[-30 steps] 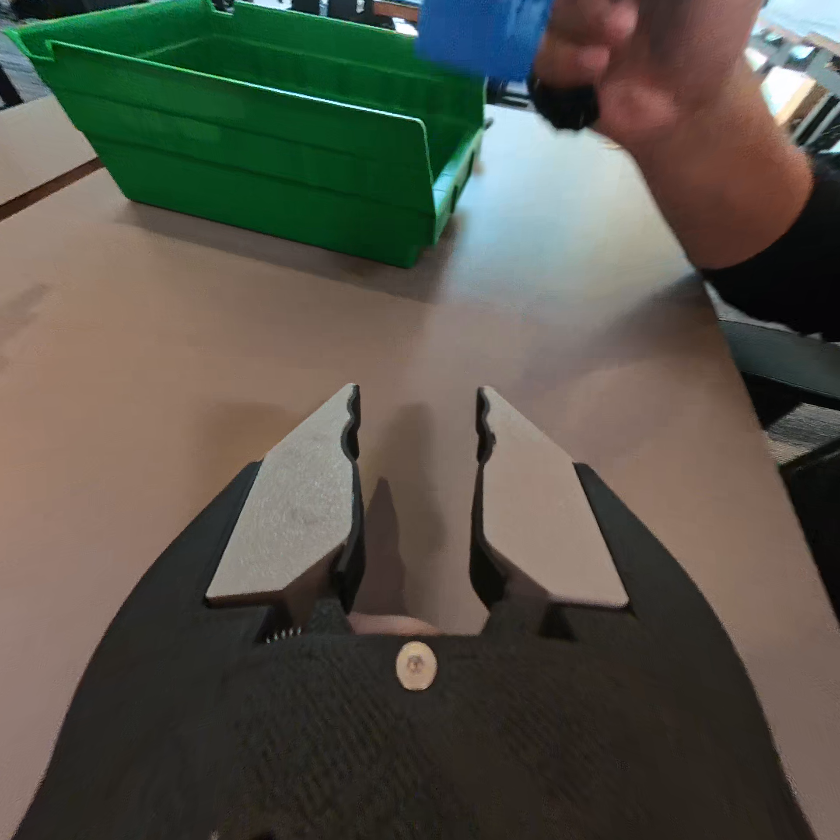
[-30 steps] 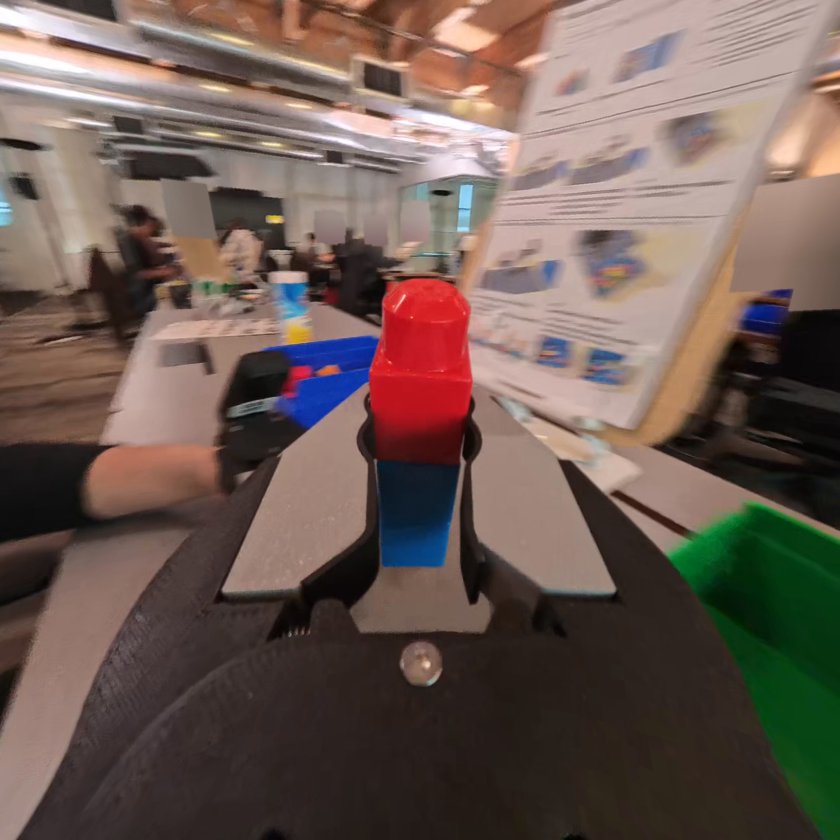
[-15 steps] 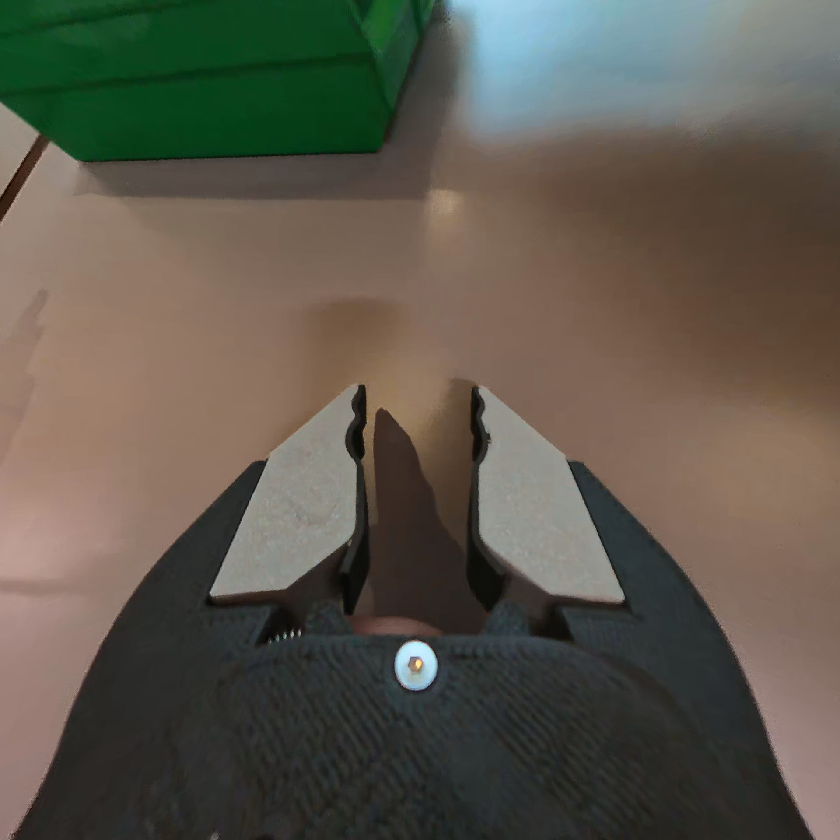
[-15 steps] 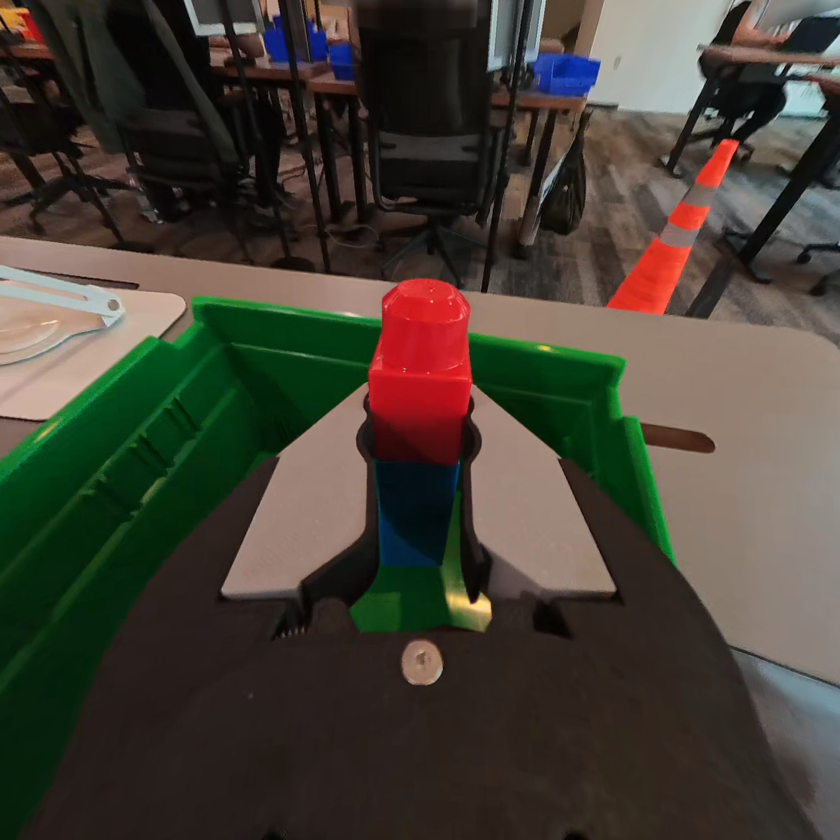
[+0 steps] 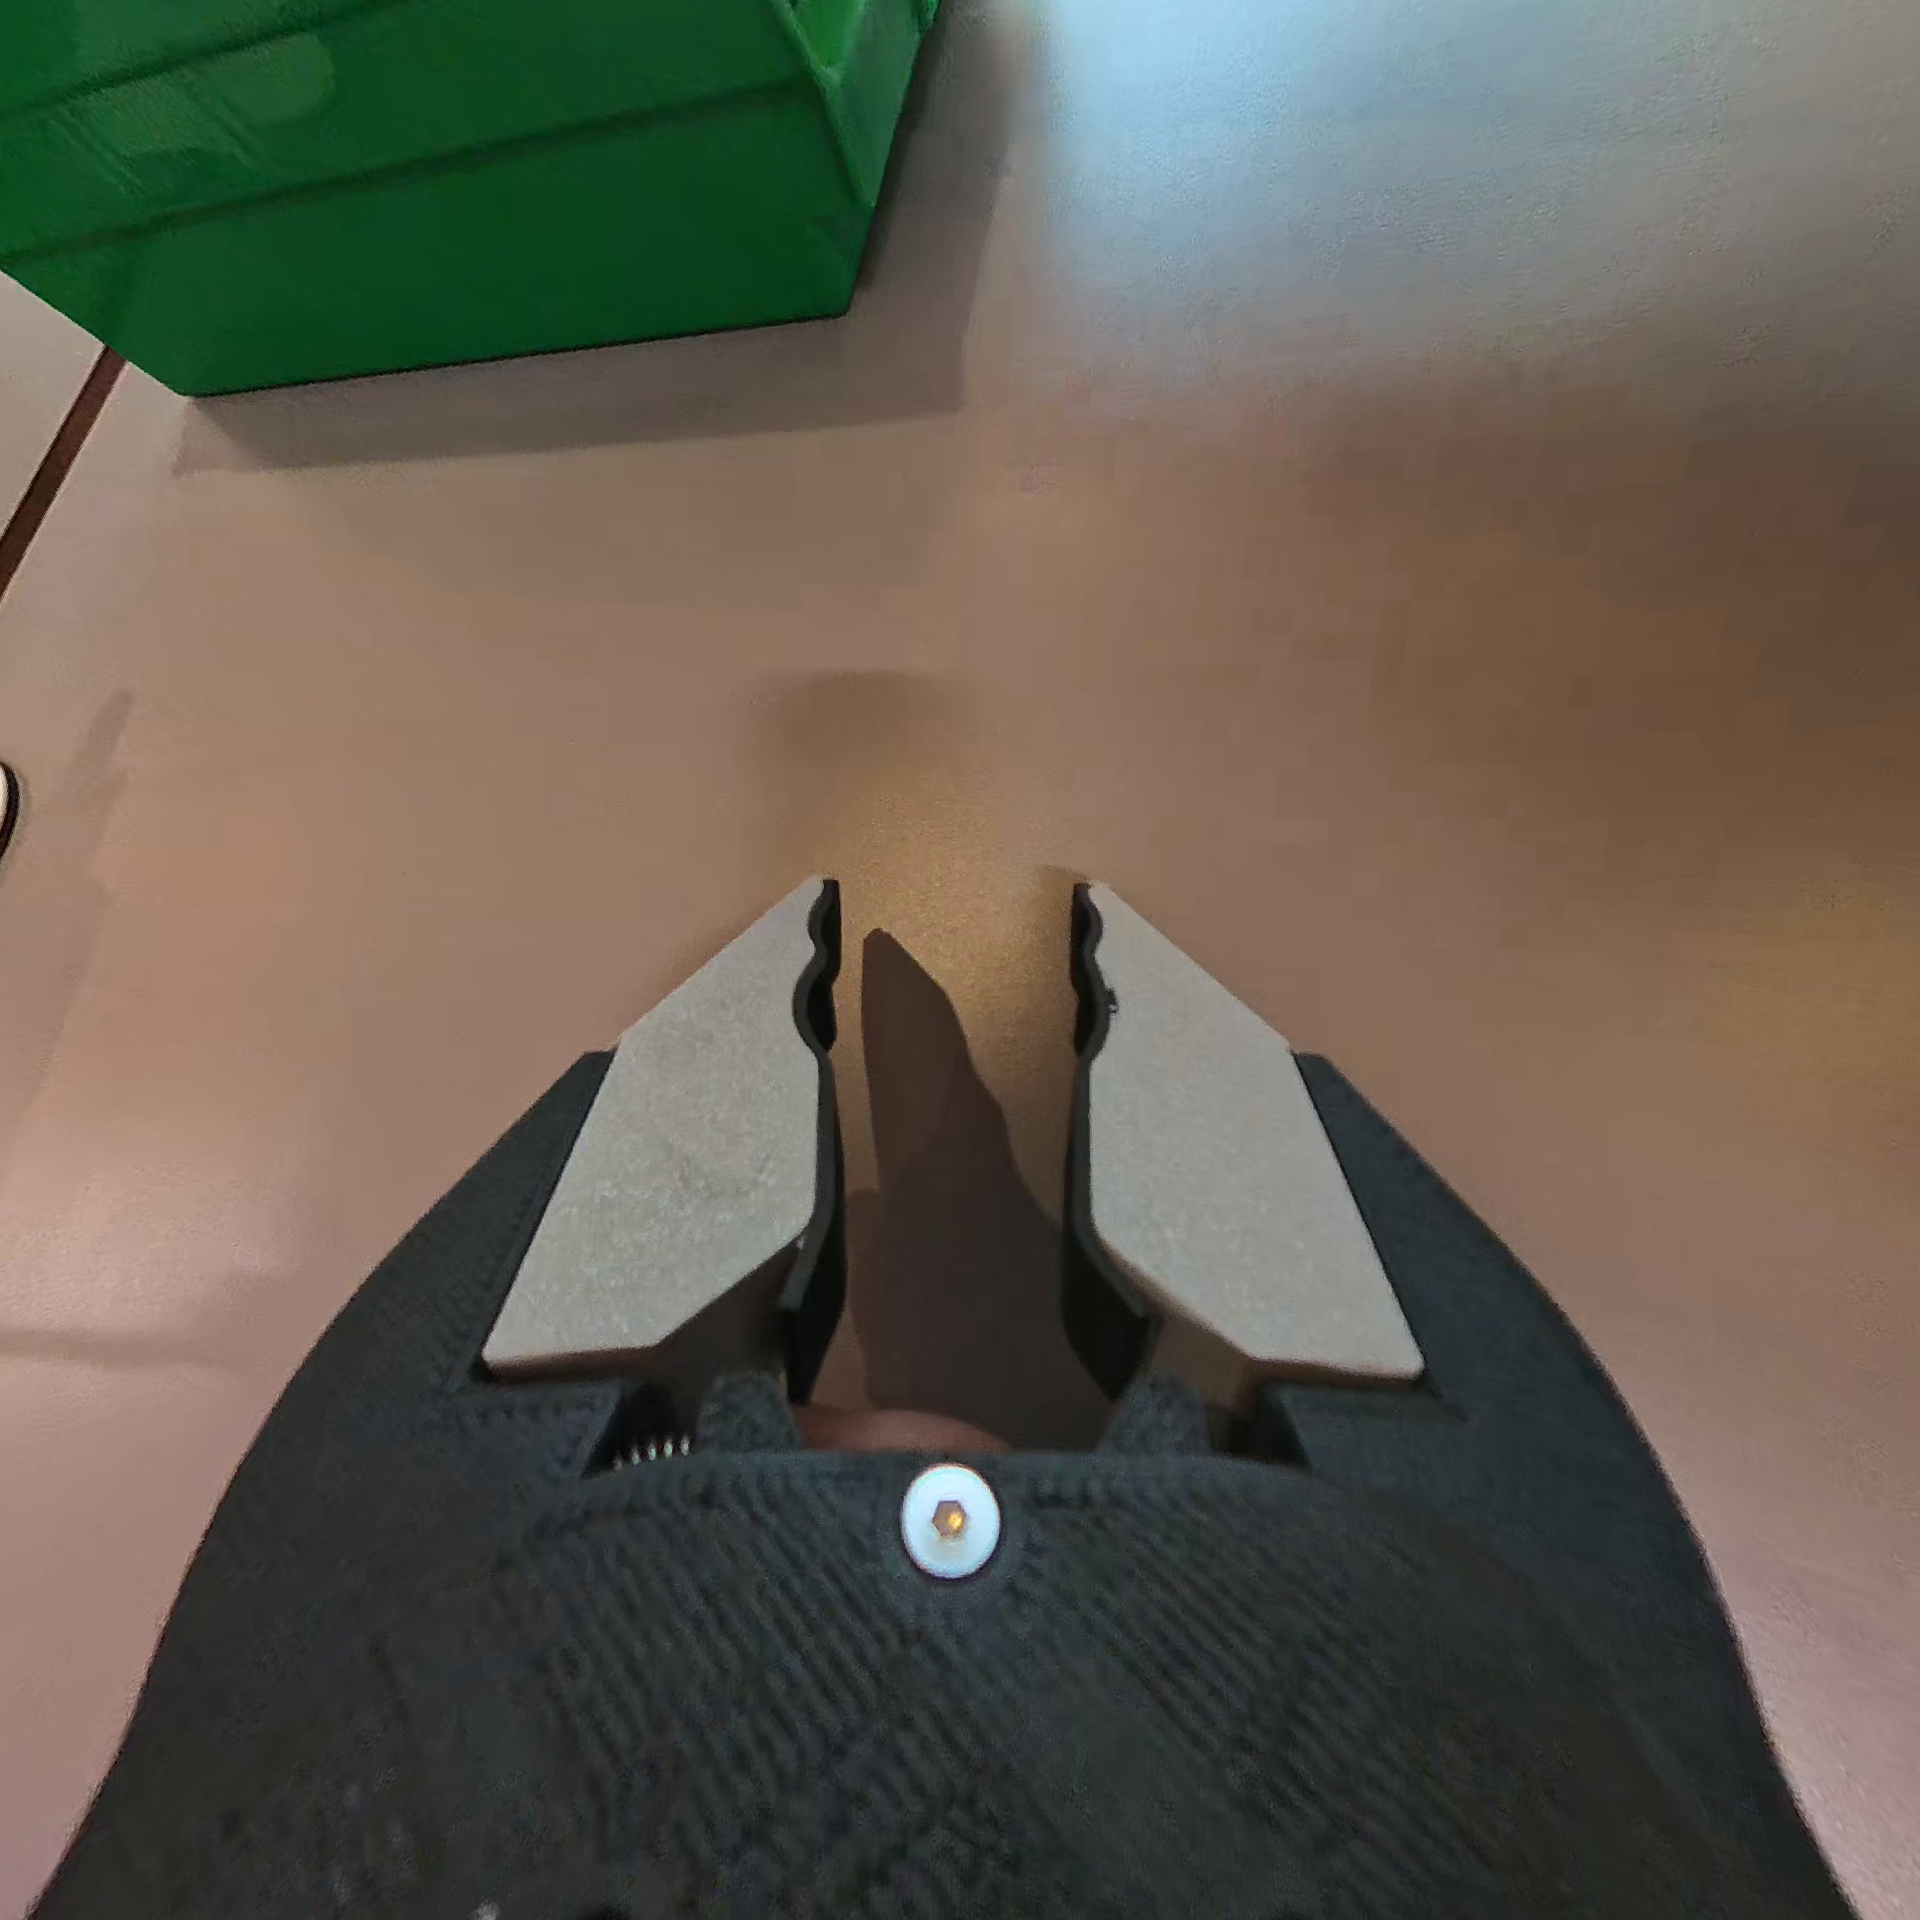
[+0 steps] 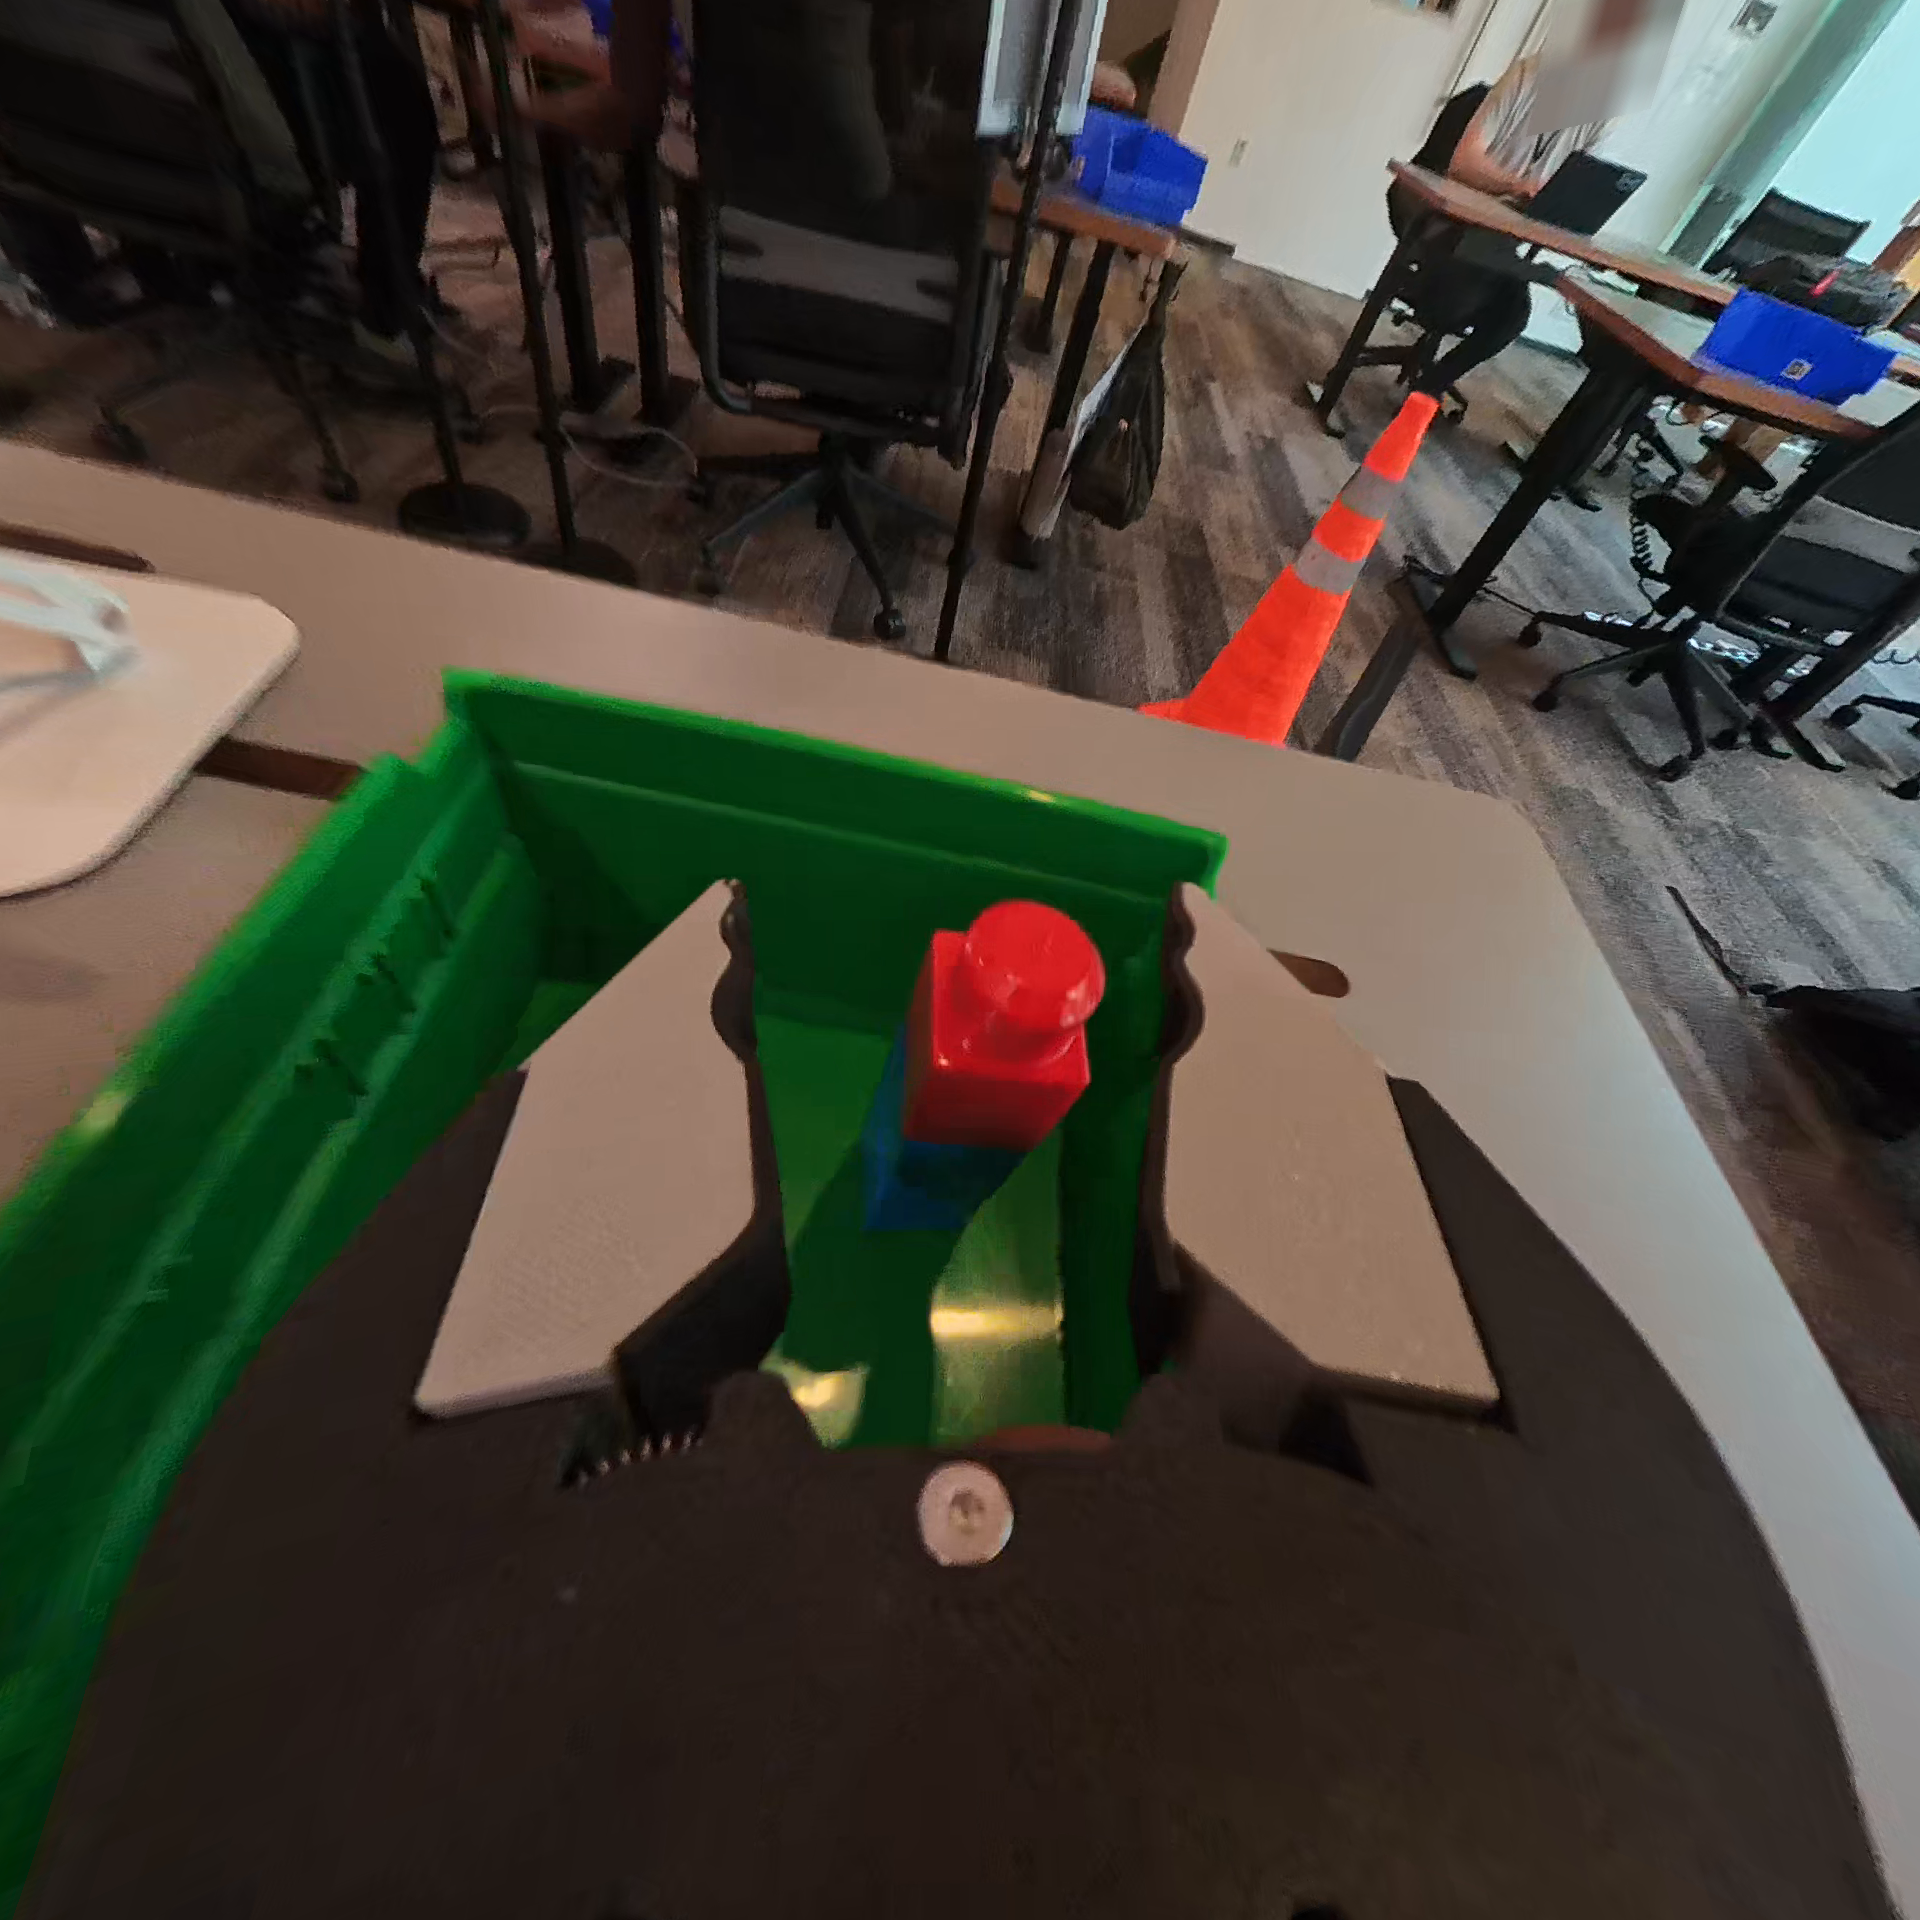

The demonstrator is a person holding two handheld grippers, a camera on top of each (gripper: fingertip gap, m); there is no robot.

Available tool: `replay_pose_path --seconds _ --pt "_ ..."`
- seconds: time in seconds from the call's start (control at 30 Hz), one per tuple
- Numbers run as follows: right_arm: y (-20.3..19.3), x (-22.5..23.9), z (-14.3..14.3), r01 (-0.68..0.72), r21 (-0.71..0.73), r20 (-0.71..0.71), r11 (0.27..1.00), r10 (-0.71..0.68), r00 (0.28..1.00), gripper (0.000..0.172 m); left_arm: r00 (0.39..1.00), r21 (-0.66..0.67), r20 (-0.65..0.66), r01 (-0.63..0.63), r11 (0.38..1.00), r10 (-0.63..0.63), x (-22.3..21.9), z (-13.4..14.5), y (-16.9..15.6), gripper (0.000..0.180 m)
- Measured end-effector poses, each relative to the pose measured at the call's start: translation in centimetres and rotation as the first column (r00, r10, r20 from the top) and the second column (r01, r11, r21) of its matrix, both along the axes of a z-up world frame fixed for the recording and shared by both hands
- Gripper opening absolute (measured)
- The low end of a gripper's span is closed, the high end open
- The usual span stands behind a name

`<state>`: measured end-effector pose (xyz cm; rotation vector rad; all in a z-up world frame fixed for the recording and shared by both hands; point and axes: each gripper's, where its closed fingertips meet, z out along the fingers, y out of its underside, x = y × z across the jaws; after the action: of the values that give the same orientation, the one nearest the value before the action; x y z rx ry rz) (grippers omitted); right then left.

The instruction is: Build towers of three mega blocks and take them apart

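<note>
This is an open-plan office or shared workroom. Around the pale work table point(image 6: 1455, 1039) that bears a green bin point(image 6: 312, 1039), the right wrist view shows wood-look flooring, black swivel chairs point(image 6: 842, 260) on castors just beyond the table's far edge, and more long desks point(image 6: 1662, 312) farther off to its right with blue bins point(image 6: 1797, 353) and a laptop on them. An orange traffic cone point(image 6: 1299, 613) stands on the floor just past the table's far right corner, and a seated person is at one of the far desks.
</note>
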<state>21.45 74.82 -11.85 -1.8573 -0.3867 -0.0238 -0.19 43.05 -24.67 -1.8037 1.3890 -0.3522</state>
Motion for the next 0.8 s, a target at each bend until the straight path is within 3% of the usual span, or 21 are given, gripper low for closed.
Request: replay_pose_path --seconds 0.07,0.2,0.3,0.43,0.53,0.57,0.63,0.8 --pt "-2.0 -0.8 2.8 -0.021 0.021 -0.075 1.0 0.022 0.997 0.078 1.0 -0.003 0.0 0.001 1.0 -0.001 0.0 0.0 0.0 0.042" --pt "-9.2 -7.4 8.3 -0.255 0.093 -0.158 0.962 0.268 0.95 0.08 0.999 -0.015 -0.01 0.052 0.999 -0.053 0.2 -0.2 -0.9 0.026" --pt "-15.5 -14.5 8.6 -0.438 0.107 -0.091 0.893 0.448 0.89 0.081 0.996 -0.004 -0.024 0.083 0.997 -0.083 0.3 -0.4 -1.4 0.014" --pt "-21.2 -23.8 2.8 -0.624 -0.007 -0.092 0.782 0.62 0.779 0.079 0.996 0.01 -0.028 0.079 0.997 -0.079 0.2 -0.4 -1.4 0.014" --pt "-21.7 -28.6 -3.3 -0.659 -0.105 -0.023 0.745 0.661 0.75 0.079 0.995 0.014 -0.039 0.089 0.996 -0.088 0.2 -0.5 -1.7 0.009" --pt "-20.9 -29.2 -4.9 -0.637 -0.12 0.029 0.761 0.644 0.764 0.08 0.992 0.025 -0.053 0.113 0.993 -0.111 0.3 -0.6 -2.2 0.0" --pt "-20.9 -30.4 -7.4 -0.647 -0.198 0.032 0.737 0.664 0.747 0.081 0.99 0.078 -0.076 0.123 0.989 -0.117 0.4 -0.6 -2.3 0.0" --pt "-20.6 -29.8 -10.0 -0.625 -0.234 0.103 0.745 0.658 0.746 0.075 0.99 0.145 -0.106 0.112 0.983 -0.097 0.3 -0.6 -2.1 0.0"
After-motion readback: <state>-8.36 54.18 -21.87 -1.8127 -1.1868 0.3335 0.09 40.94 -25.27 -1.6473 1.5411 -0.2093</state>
